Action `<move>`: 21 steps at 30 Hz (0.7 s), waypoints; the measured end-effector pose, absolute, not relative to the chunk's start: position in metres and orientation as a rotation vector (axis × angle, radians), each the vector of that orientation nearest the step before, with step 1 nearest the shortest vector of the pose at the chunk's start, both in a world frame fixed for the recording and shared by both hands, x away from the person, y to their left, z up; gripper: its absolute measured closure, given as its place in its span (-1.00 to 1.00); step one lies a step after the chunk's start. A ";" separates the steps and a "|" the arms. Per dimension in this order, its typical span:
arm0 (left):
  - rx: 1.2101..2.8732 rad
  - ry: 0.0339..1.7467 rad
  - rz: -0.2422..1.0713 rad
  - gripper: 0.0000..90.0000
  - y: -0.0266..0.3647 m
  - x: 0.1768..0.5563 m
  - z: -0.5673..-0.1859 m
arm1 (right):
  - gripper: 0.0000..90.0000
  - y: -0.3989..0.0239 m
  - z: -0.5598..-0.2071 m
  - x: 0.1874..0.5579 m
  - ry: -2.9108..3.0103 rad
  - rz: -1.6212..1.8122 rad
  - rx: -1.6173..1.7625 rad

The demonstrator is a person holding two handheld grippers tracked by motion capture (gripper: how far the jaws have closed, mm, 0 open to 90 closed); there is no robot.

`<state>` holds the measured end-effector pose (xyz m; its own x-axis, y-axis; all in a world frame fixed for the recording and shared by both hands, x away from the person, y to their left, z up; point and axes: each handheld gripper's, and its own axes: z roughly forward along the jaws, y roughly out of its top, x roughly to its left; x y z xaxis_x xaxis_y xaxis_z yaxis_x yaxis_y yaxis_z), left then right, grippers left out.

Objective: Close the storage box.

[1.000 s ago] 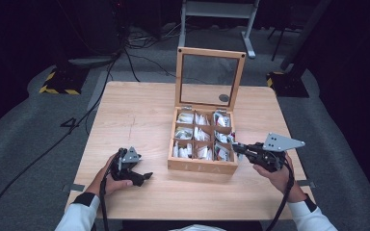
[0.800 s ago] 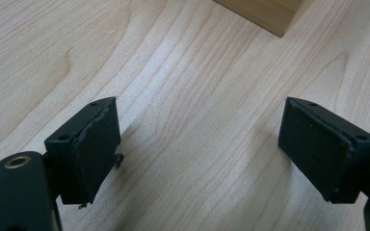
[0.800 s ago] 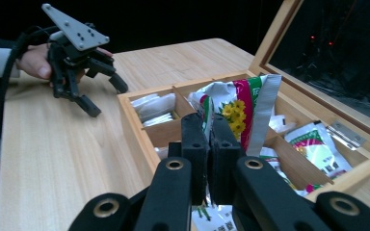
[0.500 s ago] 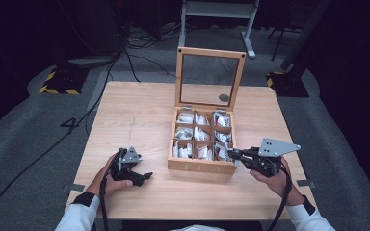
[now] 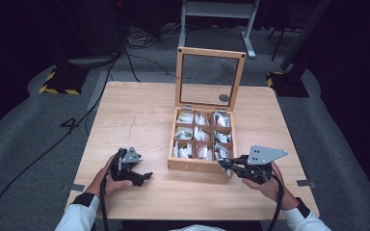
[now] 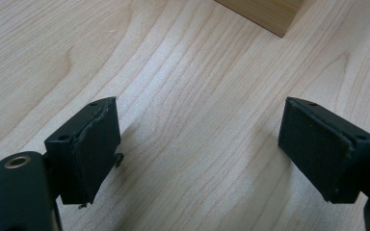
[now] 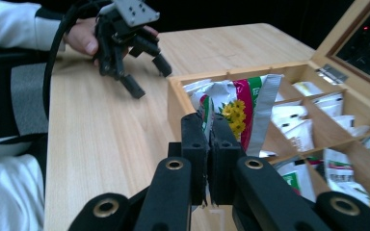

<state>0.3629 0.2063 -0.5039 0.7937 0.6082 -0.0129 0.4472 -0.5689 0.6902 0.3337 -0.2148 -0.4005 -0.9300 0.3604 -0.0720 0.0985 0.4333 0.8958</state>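
A wooden tea box [image 5: 192, 166] with several compartments of sachets stands on the table, its glass lid [image 5: 209, 79] upright. My right gripper [image 5: 223, 165] is at the box's near right corner, shut on a foil sachet [image 7: 243, 108] printed with yellow flowers and held upright over the box's corner compartment. In the right gripper view its jaws [image 7: 209, 132] are pressed together on the sachet's edge. My left gripper [image 5: 142, 176] rests on the table left of the box, open with nothing between its pads [image 6: 94, 149]. It also appears across the table as the left gripper [image 7: 149, 79].
The light wooden table [image 5: 139, 115] has bare room left of the box and along its front edge. A corner of the box [image 6: 265, 14] lies ahead of the left jaws. Beyond the table are floor cables [image 5: 135, 43] and a metal stand [image 5: 217, 12].
My right gripper has moved toward the person and a little left, from over the box's right compartments to its near right corner, sachet still held. The left hand has kept still.
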 end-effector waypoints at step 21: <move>2.270 0.781 0.297 -0.66 0.206 0.362 -0.504 | 0.94 -0.180 -0.433 0.323 2.643 1.363 0.241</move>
<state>0.3625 0.2062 -0.5039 0.7911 0.6116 -0.0123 0.4494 -0.5675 0.6899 0.3229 -0.1804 -0.4329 -0.9745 0.2144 -0.0664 0.0703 0.5722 0.8171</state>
